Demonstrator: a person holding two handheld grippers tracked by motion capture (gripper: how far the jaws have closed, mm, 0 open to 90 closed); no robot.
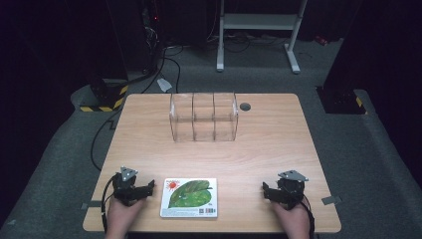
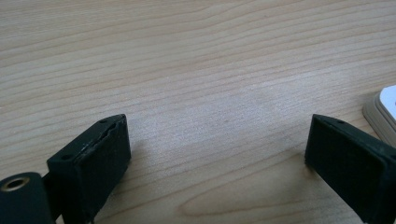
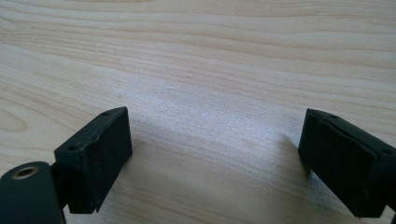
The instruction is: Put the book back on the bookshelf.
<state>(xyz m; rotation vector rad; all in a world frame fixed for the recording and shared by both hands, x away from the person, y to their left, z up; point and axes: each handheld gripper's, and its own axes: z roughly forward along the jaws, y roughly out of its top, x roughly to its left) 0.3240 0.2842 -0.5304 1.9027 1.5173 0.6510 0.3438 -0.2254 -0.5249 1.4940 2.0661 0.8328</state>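
We see the bench (image 1: 268,144), light wood, across the middle of the high view. Clear three-compartment organizer (image 1: 203,117) stands upper centre on it, nothing visible inside. Book (image 1: 189,197) with a green leaf and red sun on a white cover lies flat at bottom centre, near the front edge. Left gripper (image 1: 133,187) sits lower left, just beside the book's left edge, not touching; its own view has the book corner (image 2: 384,114) at the right edge. Right gripper (image 1: 283,190) is lower right, well apart from the book. We read both grippers as spread wide, only bare wood between the jaws, nothing held
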